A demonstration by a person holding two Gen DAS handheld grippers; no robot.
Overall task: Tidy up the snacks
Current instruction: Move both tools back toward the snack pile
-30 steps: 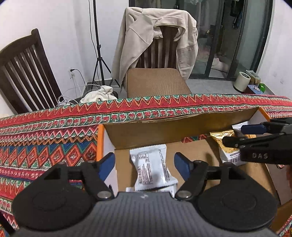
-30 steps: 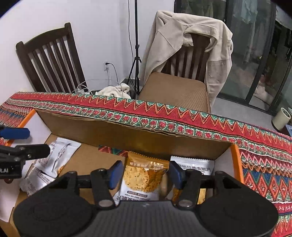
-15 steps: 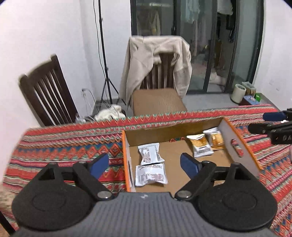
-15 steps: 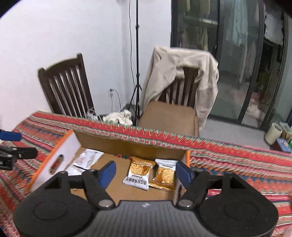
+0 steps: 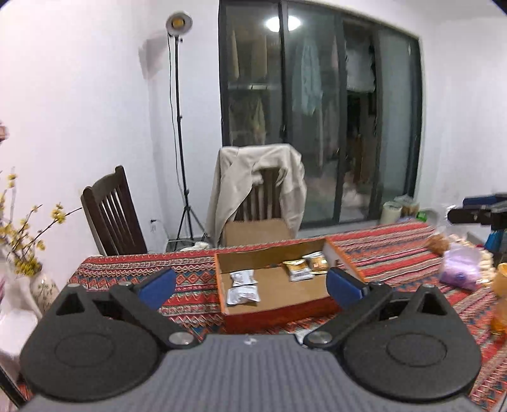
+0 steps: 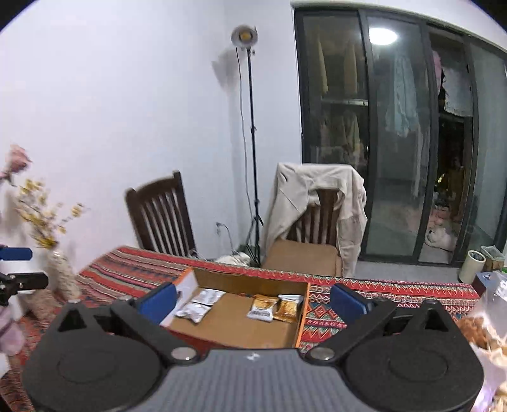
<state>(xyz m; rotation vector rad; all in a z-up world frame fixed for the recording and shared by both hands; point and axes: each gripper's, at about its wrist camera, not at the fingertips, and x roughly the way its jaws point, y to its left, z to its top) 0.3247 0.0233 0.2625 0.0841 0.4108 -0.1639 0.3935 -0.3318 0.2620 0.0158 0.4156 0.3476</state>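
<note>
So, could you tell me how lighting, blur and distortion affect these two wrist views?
Left wrist view: the studio lamp and a ceiling-light reflection in the glass door glare; the bagged snacks at right are smeared. Right wrist view: the flowers at left blur, and the fisheye bows the door frame and darkens the corners.

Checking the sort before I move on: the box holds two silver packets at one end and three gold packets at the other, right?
Not quite. The cardboard box holds two silver packets at one end, but only two gold packets at the other, not three. The right wrist view shows this plainly, and the left wrist view agrees.
</note>
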